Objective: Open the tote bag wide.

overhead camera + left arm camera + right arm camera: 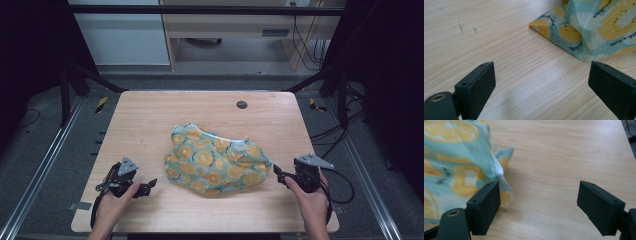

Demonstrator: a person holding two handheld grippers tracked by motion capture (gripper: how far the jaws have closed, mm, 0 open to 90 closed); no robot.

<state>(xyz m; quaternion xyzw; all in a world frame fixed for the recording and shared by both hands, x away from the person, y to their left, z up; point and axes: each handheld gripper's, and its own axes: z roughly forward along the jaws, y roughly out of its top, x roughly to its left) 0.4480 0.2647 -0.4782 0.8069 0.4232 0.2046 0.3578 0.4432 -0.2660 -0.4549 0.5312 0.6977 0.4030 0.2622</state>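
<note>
Cloth (pixel 216 161) crumpled, left gripper (pixel 148 187), right gripper (pixel 278 173) agape

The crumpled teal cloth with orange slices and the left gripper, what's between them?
Just bare wooden table, seen between the open left gripper and the cloth in the left gripper view.

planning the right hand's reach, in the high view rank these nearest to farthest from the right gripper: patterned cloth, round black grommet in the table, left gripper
From the right gripper:
1. Patterned cloth, crumpled mid-table, its edge just beside the jaws.
2. Round black grommet, near the table's far edge.
3. Left gripper, beyond the cloth, at the table's near left.
</note>
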